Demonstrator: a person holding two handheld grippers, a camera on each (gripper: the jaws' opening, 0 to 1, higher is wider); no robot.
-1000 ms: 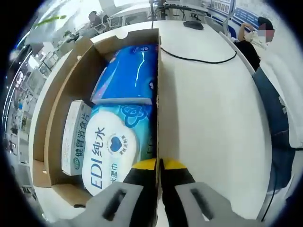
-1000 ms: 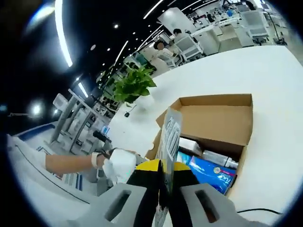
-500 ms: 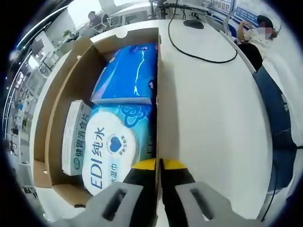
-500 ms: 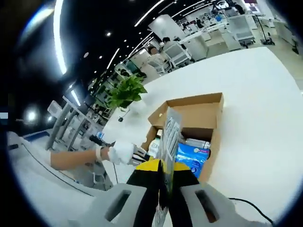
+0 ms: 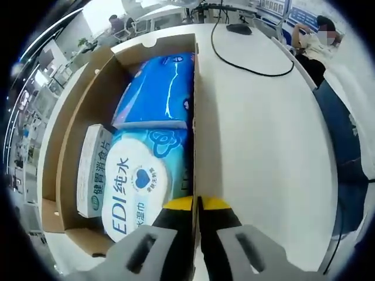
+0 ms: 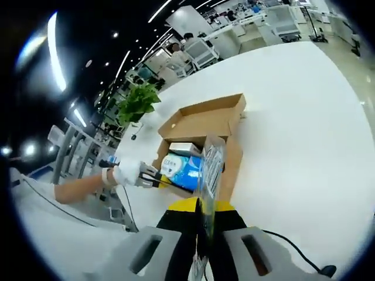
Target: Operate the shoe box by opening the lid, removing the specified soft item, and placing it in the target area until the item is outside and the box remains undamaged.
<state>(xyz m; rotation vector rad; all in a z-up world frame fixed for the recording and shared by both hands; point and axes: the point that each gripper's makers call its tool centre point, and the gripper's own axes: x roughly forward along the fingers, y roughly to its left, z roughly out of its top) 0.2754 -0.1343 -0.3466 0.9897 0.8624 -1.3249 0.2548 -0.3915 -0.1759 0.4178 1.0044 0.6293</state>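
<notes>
— What's the surface?
— A white table [image 5: 263, 146]. A black cable [image 5: 246, 69] loops across it at the far end, near a dark, flat object [image 5: 239, 29] too small to identify.
— Anyone nearby?
— A person [image 5: 313, 47] sits at the table's far right edge, one arm raised.
— And in the right gripper view?
— A leafy green plant [image 6: 137, 104] beyond the table's edge, desks and chairs [image 6: 199, 50] further back, and strip lights [image 6: 54, 50] on a dark ceiling.
</notes>
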